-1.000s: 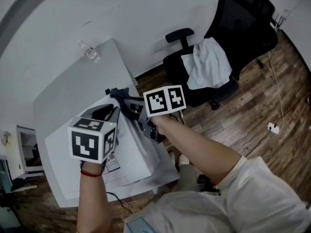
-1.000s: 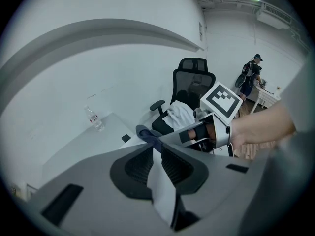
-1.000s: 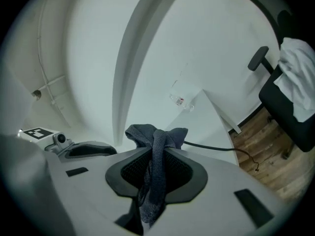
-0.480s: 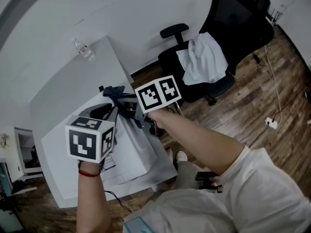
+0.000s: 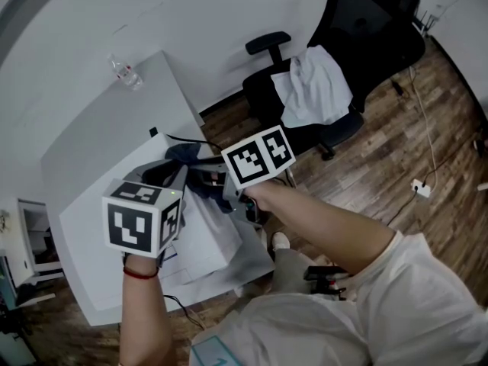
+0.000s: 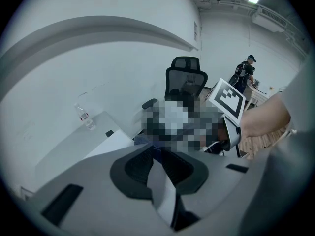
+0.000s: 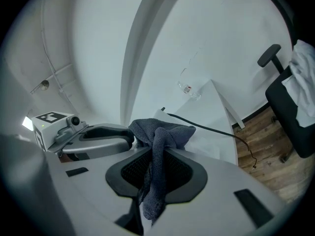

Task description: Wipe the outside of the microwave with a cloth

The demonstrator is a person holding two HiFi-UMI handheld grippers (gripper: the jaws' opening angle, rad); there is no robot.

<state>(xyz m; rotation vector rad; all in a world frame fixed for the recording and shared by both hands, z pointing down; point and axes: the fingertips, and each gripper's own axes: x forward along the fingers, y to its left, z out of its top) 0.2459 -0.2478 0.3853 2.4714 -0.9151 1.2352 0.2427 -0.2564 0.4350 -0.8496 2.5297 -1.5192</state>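
Observation:
A white microwave (image 5: 210, 239) stands on the white table (image 5: 99, 158). My right gripper (image 5: 201, 168) is shut on a dark grey-blue cloth (image 5: 183, 155) and holds it over the microwave's far top edge. In the right gripper view the cloth (image 7: 160, 134) is bunched between the jaws and hangs down over them, with the microwave top (image 7: 211, 144) just beyond. My left gripper (image 5: 169, 174) hovers beside it over the microwave top (image 6: 110, 141), shut with nothing in it. The right gripper's marker cube (image 6: 227, 96) shows in the left gripper view.
A black cable (image 7: 216, 131) runs off the microwave's back toward the floor. A clear water bottle (image 5: 124, 72) stands at the table's far end. A black office chair (image 5: 343, 59) with a white garment stands on the wood floor. A person (image 6: 244, 75) stands far off.
The right gripper with the cloth has shifted slightly back toward me along the microwave top. The left gripper has stayed about where it was.

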